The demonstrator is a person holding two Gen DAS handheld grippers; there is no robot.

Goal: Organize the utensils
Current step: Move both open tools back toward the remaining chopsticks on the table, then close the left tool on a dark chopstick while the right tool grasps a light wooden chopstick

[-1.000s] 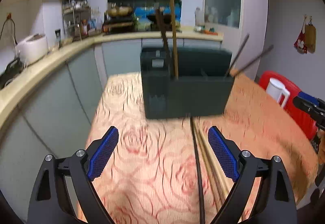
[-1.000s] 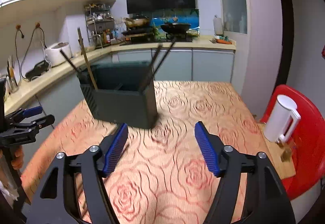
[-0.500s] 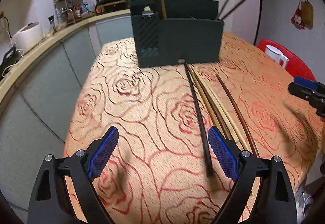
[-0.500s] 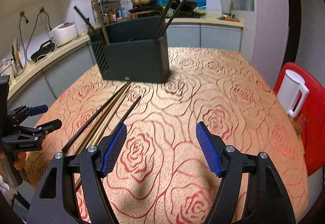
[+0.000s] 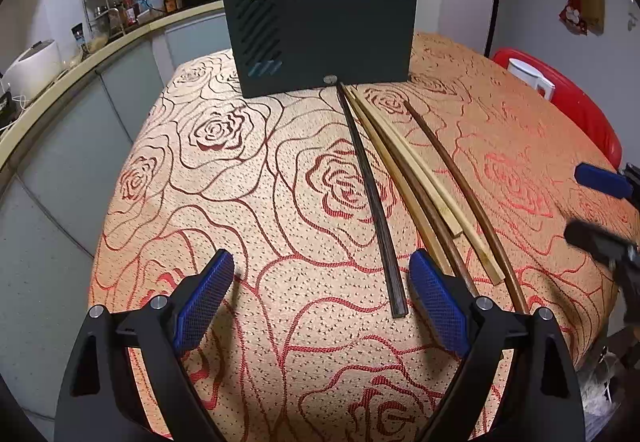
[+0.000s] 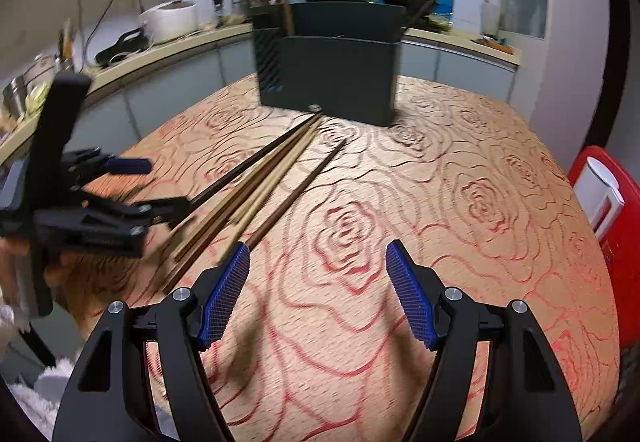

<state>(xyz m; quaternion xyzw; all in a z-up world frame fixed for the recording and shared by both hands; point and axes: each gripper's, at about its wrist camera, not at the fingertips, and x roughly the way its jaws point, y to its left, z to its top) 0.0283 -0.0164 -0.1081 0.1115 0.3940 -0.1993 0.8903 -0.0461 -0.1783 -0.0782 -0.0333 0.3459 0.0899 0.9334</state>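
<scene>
A dark utensil holder stands at the far side of the rose-patterned table, with a few chopsticks upright in it. Several chopsticks lie on the cloth in front of it: a dark one, a pale bamboo pair and brown ones; the right wrist view shows the same chopsticks. My left gripper hangs open low over the cloth, the dark chopstick's near end just inside its right finger. My right gripper is open, empty, its left finger beside a brown chopstick's near end.
A red chair with a white jug stands by the table's right side. A kitchen counter with a rice cooker runs along the left and back. The right gripper shows at the left view's right edge.
Both grippers have sunk toward the table and tipped downward. The lying chopsticks have come into view and now reach the fingers. The right gripper has swung left toward them.
</scene>
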